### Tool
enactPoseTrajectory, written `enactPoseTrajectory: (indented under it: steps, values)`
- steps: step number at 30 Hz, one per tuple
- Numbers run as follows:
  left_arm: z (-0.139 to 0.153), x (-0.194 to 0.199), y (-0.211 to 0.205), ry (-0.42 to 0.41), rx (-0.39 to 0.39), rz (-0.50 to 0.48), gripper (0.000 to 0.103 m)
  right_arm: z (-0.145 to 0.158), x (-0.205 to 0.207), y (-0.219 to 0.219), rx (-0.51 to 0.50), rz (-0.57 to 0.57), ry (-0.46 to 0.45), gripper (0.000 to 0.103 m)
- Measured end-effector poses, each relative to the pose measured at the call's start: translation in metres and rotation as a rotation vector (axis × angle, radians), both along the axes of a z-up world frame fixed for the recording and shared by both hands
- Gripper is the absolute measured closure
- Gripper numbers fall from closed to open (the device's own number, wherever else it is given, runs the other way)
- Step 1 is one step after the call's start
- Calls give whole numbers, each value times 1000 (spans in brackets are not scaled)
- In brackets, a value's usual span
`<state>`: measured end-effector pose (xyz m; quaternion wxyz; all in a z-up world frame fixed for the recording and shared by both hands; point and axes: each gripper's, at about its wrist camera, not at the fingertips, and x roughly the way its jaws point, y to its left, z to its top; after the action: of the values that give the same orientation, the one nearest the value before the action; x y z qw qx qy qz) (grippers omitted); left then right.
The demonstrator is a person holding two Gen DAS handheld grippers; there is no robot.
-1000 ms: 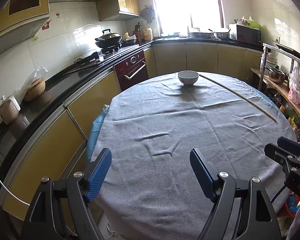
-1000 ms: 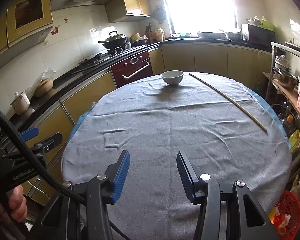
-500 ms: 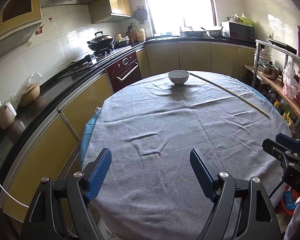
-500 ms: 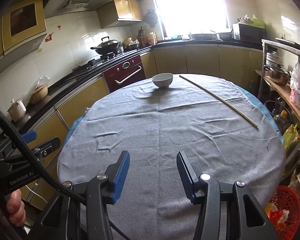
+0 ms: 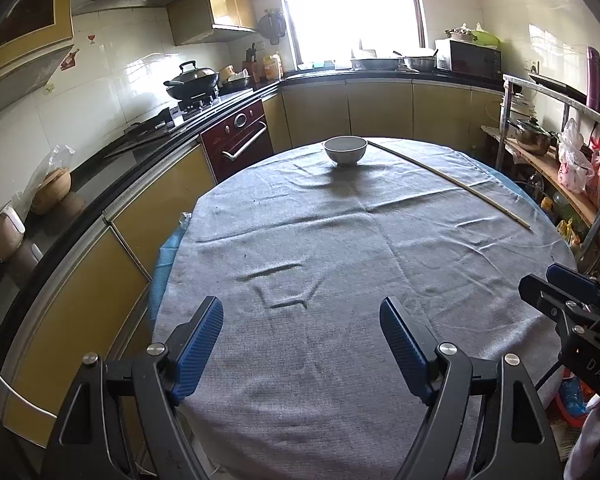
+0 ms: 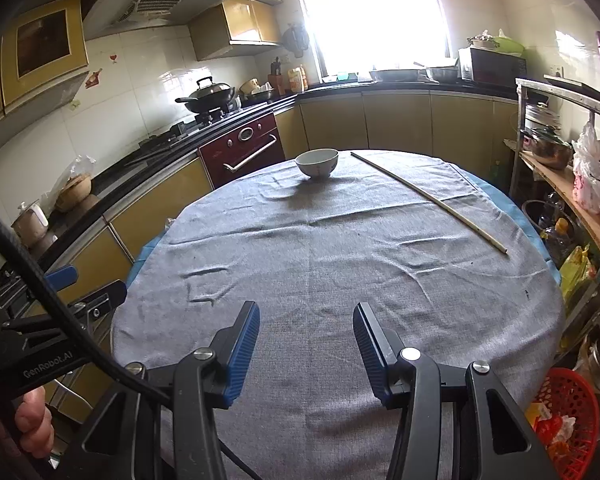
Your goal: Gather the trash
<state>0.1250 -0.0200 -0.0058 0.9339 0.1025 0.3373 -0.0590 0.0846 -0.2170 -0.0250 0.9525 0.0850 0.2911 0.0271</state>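
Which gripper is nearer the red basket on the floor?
Right. The right gripper hovers over the table edge just beside the red basket; the left gripper is on its far side, further off.

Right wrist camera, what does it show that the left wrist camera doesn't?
Only the right wrist view shows the red basket with scraps beside the table, and a thumb under the left gripper. Only the left wrist view shows the tall flasks on the rack. Both show the white bowl, the long thin stick and the grey tablecloth. Both grippers are empty.
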Motion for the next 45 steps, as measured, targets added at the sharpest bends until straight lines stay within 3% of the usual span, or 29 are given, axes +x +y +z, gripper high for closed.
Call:
enactPoseTrajectory:
  steps: [19, 45]
  values:
    - [-14, -6, -13, 49, -14, -43, 22, -19, -7, -6, -17, -30, 31, 50]
    - [-17, -4, -4, 58, -54, -40, 22, -12, -7, -5, -51, -58, 19, 50]
